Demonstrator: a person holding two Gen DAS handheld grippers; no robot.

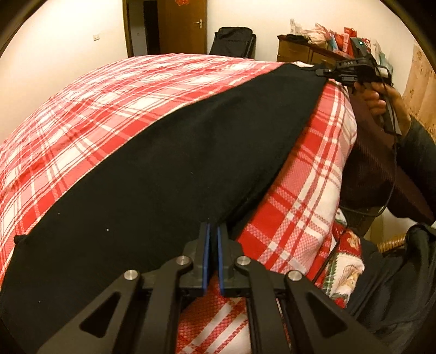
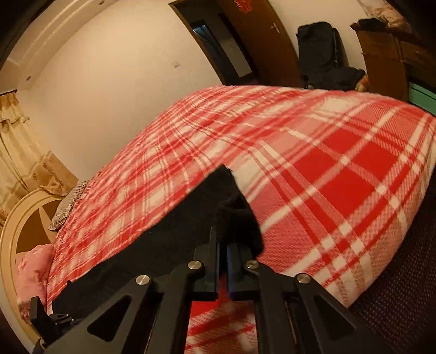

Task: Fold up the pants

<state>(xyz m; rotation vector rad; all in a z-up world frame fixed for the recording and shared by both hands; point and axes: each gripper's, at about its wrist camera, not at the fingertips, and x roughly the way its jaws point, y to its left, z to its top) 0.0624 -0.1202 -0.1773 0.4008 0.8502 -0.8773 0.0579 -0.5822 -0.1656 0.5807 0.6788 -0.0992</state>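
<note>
Both the left hand-held gripper (image 1: 213,228) and the right hand-held gripper (image 2: 222,239) pinch the black pants (image 1: 169,168) on the bed (image 1: 81,109); the cloth hides the right one's fingertips.

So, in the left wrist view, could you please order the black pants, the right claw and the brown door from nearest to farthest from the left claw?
1. Black pants: pinched at the left claw, bottom centre.
2. Right claw: upper right, at the pants' far end.
3. Brown door: top centre, on the far wall beyond the bed.
</note>
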